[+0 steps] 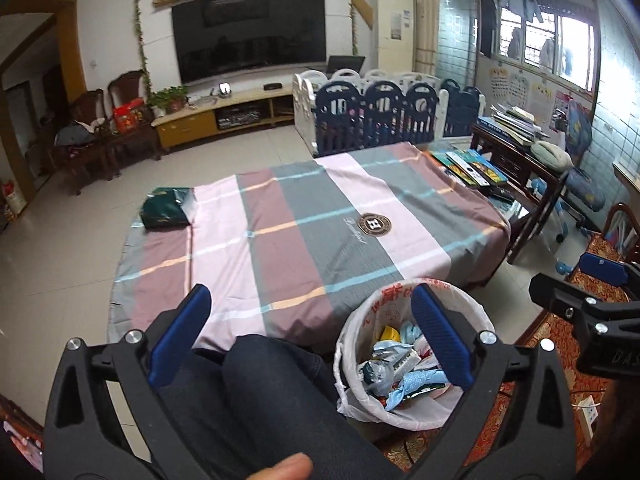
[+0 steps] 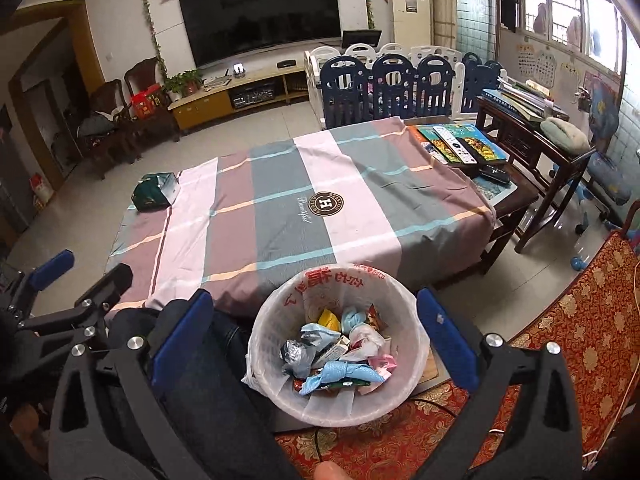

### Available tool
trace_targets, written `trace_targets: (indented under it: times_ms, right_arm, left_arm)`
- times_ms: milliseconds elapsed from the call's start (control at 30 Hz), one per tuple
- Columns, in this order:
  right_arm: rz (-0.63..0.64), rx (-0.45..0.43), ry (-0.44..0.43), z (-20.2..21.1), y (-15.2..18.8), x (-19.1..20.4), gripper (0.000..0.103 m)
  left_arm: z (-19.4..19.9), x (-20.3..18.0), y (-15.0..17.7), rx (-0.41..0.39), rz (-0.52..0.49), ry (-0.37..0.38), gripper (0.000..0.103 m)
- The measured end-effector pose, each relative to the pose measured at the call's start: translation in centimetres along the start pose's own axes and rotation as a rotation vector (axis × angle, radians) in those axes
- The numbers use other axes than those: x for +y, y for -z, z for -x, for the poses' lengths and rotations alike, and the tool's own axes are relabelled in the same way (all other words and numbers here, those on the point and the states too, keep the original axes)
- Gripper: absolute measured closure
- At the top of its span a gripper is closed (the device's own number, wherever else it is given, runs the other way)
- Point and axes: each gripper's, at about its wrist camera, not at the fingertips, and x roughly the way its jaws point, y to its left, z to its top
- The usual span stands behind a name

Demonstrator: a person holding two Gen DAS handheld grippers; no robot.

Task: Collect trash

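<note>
Both grippers are held above the person's lap, angled downward toward the floor and table. Left gripper (image 1: 308,336), black frame with blue ribbed pads: jaws spread wide, nothing between them; behind the gap are the person's dark-trousered knees (image 1: 256,392). Right gripper (image 2: 316,340), same build: jaws likewise spread wide and empty, framing the bin below. Round white waste bin lined with a translucent plastic bag printed in red (image 2: 280,320) stands on the floor just beside the near edge of the table, next to the person's knee. Inside it lies a heap of crumpled wrappers (image 2: 340,356): light blue, silver, yellow, pink and white pieces. Table covered with a striped cloth in pink, mauve and grey (image 2: 280,200). A dark green packet (image 2: 154,196) rests at the cloth's far left corner; picture books (image 2: 456,140) lie at the far right end.
</note>
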Motion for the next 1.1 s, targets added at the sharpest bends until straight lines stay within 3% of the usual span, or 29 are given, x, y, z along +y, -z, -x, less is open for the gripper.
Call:
trace_targets:
  times_ms: [133, 367, 1100]
  right_arm:
    - [-0.007, -0.027, -0.02, 1.5, -0.2, 0.5, 0.004]
    - [0.032, -0.046, -0.018, 2.5, -0.3, 1.6, 0.004]
    - [0.055, -0.023, 0.01, 1.6, 0.3, 2.2, 0.004]
  left_arm:
    - [3.2, 0.5, -0.3, -0.062, -0.018, -0.043, 0.003]
    - [6.3, 1.6, -0.8, -0.104, 0.016, -0.042, 0.003]
    - [6.1, 1.4, -0.7, -0.077, 0.027, -0.036, 0.003]
